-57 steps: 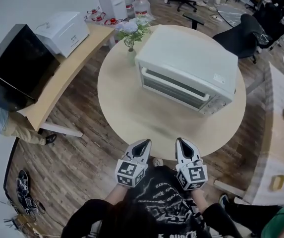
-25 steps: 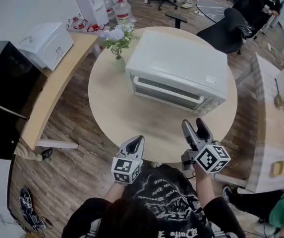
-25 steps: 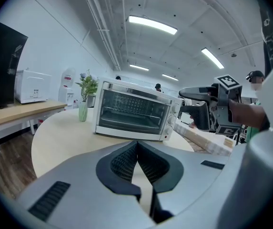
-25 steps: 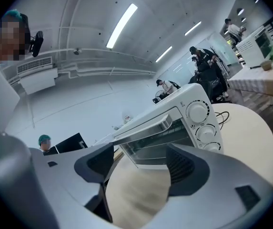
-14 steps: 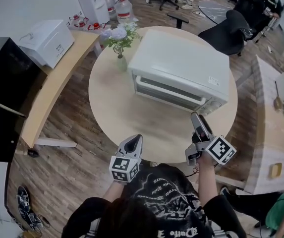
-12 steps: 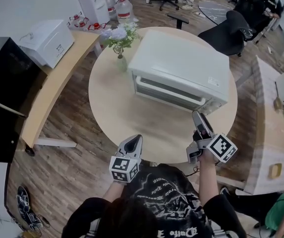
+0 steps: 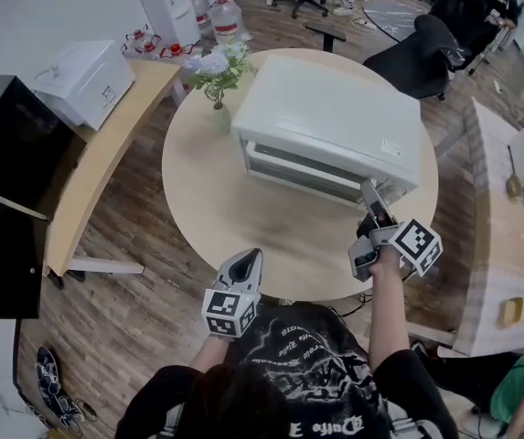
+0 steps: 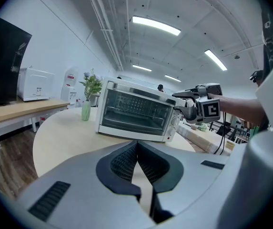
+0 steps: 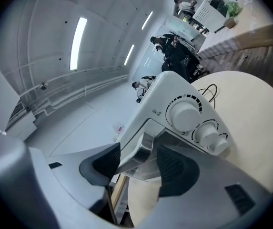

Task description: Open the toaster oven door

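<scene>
A white toaster oven (image 7: 335, 117) stands on the round wooden table (image 7: 207, 199) with its door closed. My right gripper (image 7: 368, 192) is rolled on its side at the oven's front right corner. In the right gripper view the right end of the metal door handle (image 9: 143, 149) lies between the jaws of the right gripper (image 9: 138, 159), just left of the knobs (image 9: 184, 113). The jaws have just been closing, and the pads stand a little off the handle. My left gripper (image 7: 251, 257) hovers at the table's near edge, shut and holding nothing (image 8: 137, 143).
A vase of flowers (image 7: 218, 71) stands left of the oven. A side desk carries a white microwave (image 7: 86, 80). A black office chair (image 7: 422, 58) is behind the table, water bottles (image 7: 228, 16) are at the back, and another desk (image 7: 504, 245) lies to the right.
My right gripper has moved forward and right to the oven's front right corner and rolled onto its side. The left gripper has stayed put.
</scene>
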A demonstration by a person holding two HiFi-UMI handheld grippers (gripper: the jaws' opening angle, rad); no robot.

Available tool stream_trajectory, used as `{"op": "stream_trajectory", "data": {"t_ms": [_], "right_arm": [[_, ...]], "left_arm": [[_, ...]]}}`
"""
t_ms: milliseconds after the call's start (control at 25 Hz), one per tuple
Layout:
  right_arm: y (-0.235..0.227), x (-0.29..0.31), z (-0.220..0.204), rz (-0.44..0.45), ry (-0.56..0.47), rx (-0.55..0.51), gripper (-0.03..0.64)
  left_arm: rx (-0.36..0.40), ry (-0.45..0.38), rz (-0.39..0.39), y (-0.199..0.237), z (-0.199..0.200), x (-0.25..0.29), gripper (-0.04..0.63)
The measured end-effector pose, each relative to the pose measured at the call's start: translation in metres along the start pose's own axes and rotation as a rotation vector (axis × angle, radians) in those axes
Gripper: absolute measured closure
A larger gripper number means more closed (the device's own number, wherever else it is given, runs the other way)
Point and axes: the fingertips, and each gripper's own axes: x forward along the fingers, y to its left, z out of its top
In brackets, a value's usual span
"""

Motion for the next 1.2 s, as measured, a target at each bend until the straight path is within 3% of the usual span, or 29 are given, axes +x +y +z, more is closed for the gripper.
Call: {"op": "stream_trajectory", "data": {"t_ms": [80,480,1200], "right_arm": [[-0.006,0.003,0.001,-0.020,0.010,0.011,0.396],[-0.008,0.010,0.001,-0.010,0.005,0.150,0.457],[-0.006,-0.005,-0.014,-0.010,0.037,0.100,0.460]], "left_arm": [[0.002,0.004,-0.005,-0.001,-0.001,0.002,0.575],[0.008,0.013,-0.009,-0.004,-0.005,0.000,0.575],[0.019,0.034,-0.008,-0.005,-0.016,-0.015,0.575]]}}
